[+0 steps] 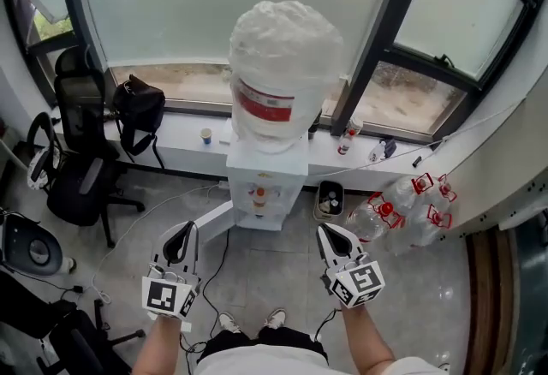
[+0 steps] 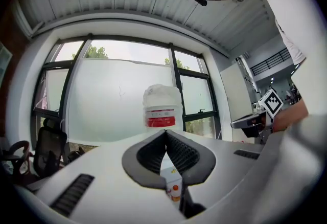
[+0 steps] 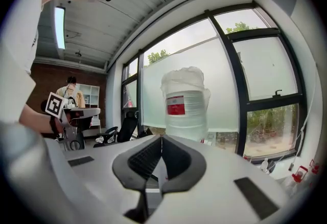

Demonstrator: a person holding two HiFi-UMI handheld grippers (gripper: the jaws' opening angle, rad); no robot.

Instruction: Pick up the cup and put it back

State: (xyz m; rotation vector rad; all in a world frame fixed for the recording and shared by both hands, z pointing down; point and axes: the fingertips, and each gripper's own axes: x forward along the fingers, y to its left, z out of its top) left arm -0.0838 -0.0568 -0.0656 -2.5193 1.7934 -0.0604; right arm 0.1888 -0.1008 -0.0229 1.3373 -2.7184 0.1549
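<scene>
A small paper cup (image 1: 205, 136) stands on the white windowsill (image 1: 184, 135), left of the water dispenser (image 1: 261, 187). The dispenser carries a big plastic-wrapped bottle (image 1: 282, 65) with a red label. My left gripper (image 1: 180, 238) and right gripper (image 1: 330, 236) hover side by side in front of the dispenser, well short of the cup. Both are shut, with nothing between the fingers. In the left gripper view the left gripper (image 2: 165, 131) points at the bottle (image 2: 162, 108). In the right gripper view the right gripper (image 3: 161, 137) faces the bottle (image 3: 185, 103).
A black office chair (image 1: 81, 168) and a black bag (image 1: 137, 108) are at the left. Several empty water bottles (image 1: 402, 206) lie on the floor at the right, beside a small bin (image 1: 330, 198). Small bottles (image 1: 347, 140) stand on the sill. Cables run across the floor.
</scene>
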